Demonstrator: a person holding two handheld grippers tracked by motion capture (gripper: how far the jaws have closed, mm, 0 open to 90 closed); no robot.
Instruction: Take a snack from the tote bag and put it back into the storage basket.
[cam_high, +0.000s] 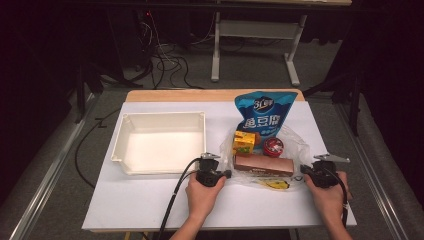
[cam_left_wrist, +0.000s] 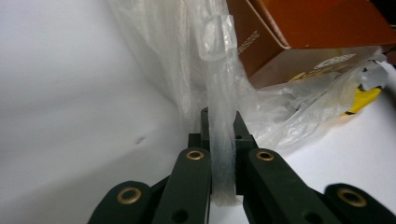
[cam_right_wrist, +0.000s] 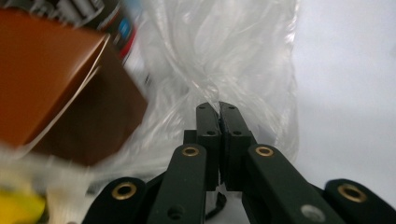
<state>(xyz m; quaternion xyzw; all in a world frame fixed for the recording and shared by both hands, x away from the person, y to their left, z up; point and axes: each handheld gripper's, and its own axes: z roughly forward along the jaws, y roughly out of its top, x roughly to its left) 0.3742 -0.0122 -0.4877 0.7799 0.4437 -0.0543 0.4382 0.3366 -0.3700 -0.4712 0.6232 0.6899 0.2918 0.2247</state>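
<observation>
The clear plastic bag (cam_high: 295, 145) lay on the white table (cam_high: 150, 200), right of the white tray (cam_high: 161, 142), holding a brown box (cam_high: 263, 164). We had our left gripper (cam_high: 224, 174) and right gripper (cam_high: 303, 170) clamped on its opposite edges.

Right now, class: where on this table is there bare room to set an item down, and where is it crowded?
Free: inside the white tray; the table strip in front of it, left of the left tongs; and between the two hands. Crowded: the right half, where the clear plastic bag holds the brown box and snacks.
</observation>
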